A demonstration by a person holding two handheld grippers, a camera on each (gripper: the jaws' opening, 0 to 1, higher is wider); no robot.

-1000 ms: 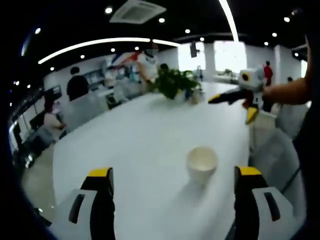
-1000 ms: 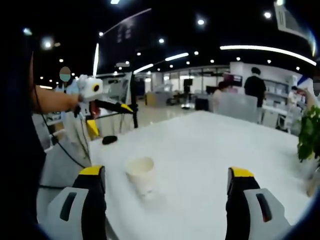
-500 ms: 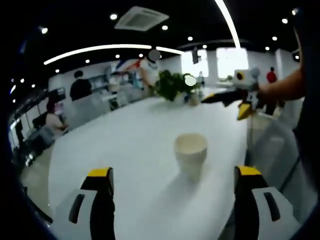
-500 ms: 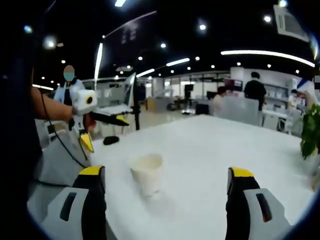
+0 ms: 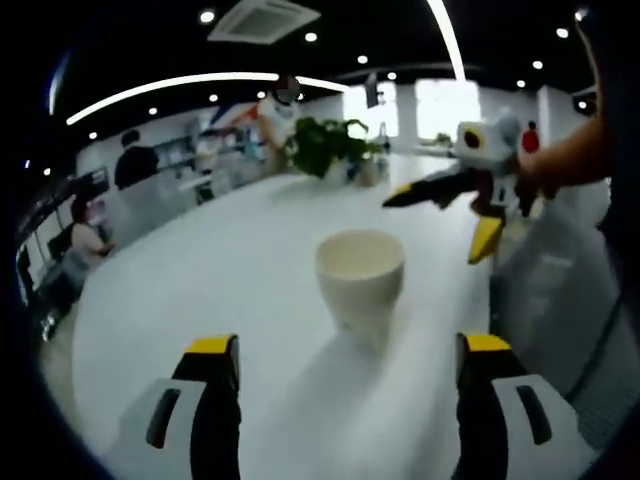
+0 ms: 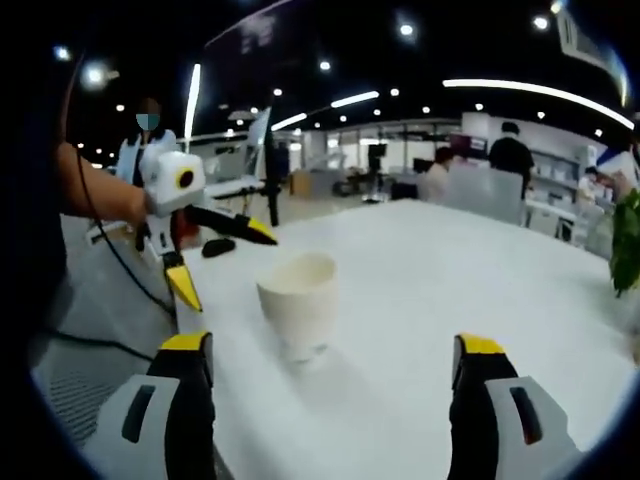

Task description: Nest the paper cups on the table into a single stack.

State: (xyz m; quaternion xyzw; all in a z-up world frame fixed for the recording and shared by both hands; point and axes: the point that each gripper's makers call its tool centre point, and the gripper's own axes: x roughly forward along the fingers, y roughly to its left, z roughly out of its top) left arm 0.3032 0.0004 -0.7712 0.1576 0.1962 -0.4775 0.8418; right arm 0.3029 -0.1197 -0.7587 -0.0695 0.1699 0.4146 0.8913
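Observation:
One cream paper cup [image 5: 360,279] stands upright on the white table [image 5: 220,260], mouth up. In the left gripper view it sits just ahead of my left gripper [image 5: 338,352], between the lines of the two wide-apart jaws. The right gripper [image 5: 455,190] comes in from the right beyond the cup, held in a hand, jaws apart. In the right gripper view the same cup [image 6: 298,301] stands ahead of my right gripper [image 6: 332,350], left of centre, on the white table [image 6: 440,280]. The left gripper [image 6: 205,235] shows at the left, open, close to the cup.
A potted green plant [image 5: 325,148] stands at the table's far end, with its leaves [image 6: 628,245] at the right edge of the right gripper view. A small dark object [image 6: 217,247] lies near the table edge. People and chairs stand beyond the table.
Both grippers have come closer to the cup, which now looks larger and nearer in each view. The cup has stayed upright on the table.

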